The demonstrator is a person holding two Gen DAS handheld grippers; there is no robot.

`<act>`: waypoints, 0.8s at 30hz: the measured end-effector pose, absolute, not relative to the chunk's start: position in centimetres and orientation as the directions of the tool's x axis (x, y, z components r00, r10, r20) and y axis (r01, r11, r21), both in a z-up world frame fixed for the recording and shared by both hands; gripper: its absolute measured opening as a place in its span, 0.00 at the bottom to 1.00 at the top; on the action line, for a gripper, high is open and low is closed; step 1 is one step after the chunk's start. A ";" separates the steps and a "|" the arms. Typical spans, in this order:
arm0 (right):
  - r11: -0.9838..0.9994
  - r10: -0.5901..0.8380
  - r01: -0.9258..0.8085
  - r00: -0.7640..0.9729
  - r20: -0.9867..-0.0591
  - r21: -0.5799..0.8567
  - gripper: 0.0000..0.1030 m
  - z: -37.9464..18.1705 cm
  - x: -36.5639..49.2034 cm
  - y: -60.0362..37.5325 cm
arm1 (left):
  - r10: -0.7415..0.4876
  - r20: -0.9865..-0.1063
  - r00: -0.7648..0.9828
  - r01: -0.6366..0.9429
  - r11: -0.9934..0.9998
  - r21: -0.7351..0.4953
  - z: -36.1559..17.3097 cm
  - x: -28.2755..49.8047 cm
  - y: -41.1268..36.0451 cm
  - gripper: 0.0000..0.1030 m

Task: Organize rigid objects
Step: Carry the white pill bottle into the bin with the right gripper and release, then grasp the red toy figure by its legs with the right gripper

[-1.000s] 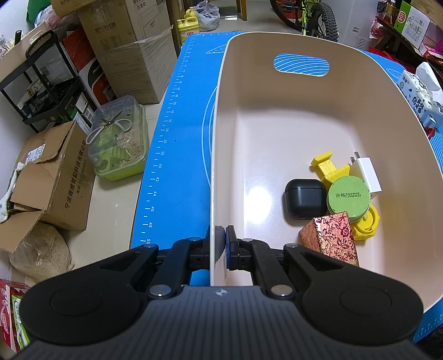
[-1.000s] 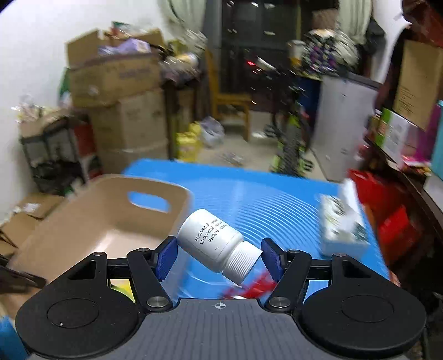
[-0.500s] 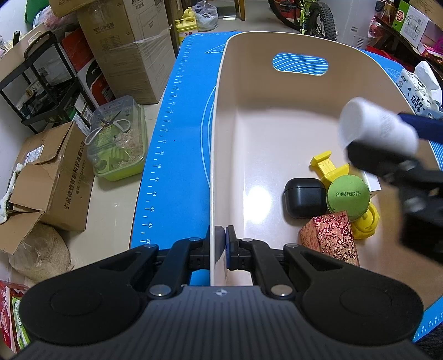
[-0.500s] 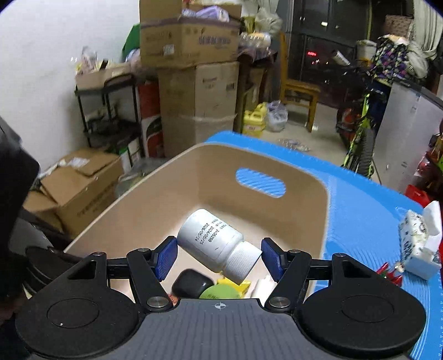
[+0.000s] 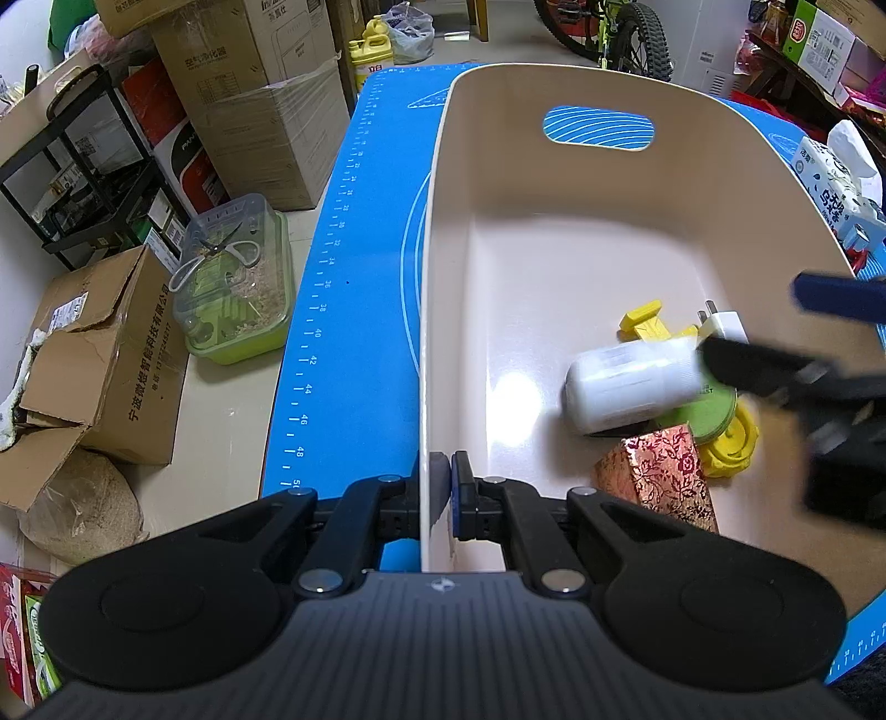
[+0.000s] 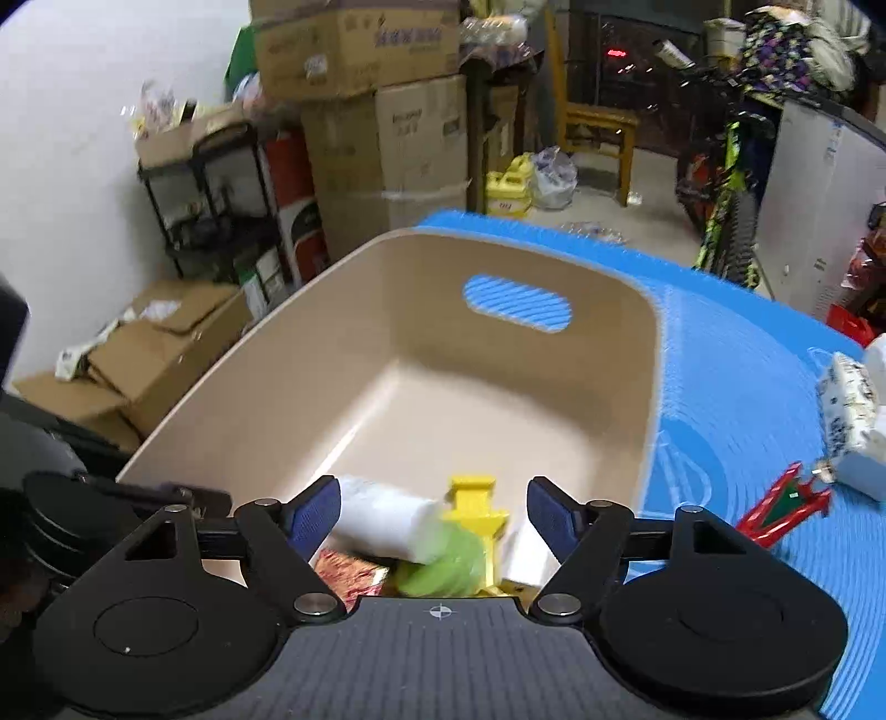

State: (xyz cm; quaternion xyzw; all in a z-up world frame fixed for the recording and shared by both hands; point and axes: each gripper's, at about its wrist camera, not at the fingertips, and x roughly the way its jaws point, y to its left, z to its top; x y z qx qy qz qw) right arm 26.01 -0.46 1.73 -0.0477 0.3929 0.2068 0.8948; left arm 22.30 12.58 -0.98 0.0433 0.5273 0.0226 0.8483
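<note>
blue matting (image 5: 354,266) printed with ruler marks and thin white curves covers the bench, running from the lower centre of the left wrist view up toward the top. on it sits a beige bin (image 5: 554,183) with an oval handle hole in its far wall, filling the right half of that view. the left gripper (image 5: 441,487), at lower centre, is pressed together on the bin's near left wall, one pad on each side of the rim. inside the bin, at right of centre, a white bottle (image 5: 626,382) lies on its side, blurred, on top of a green round lid (image 5: 714,415), a patterned red box (image 5: 659,482), yellow plastic pieces (image 5: 642,321) and a white plug adapter (image 5: 725,324).

the right gripper (image 6: 434,518), low in the right wrist view, is spread wide above that pile, its blue pads clear of the bottle (image 6: 382,520); whether the bottle has come to rest i cannot tell, since it is smeared. on the mat at the right edge of that view lie a red clip-like thing (image 6: 781,509) and a tissue pack (image 6: 853,410).

off the bench, at left in the left wrist view, the pale floor carries a clear tub with a green base (image 5: 232,282), an open cardboard box (image 5: 99,354) and a sack (image 5: 77,509). stacked cartons (image 5: 255,94) and a black rack (image 5: 83,166) stand against the wall at upper left, and a bicycle wheel (image 5: 626,27) shows at the top.
</note>
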 end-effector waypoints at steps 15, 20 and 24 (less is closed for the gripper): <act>0.990 0.141 -0.094 0.718 -0.681 0.105 0.78 2.7 29.0 -11.9 | 0.086 -0.892 0.443 0.006 0.995 0.099 -1.1 22.4 12.6 0.08; 0.991 0.087 0.015 0.679 -0.729 0.132 0.78 -0.7 30.3 -14.8 | 0.087 -0.892 0.444 0.005 0.995 0.100 -1.0 22.4 12.6 0.08; 0.983 0.078 0.076 0.646 -0.759 0.165 0.78 -2.9 31.1 -16.5 | 0.090 -0.892 0.444 0.004 0.995 0.102 -1.0 22.4 12.6 0.08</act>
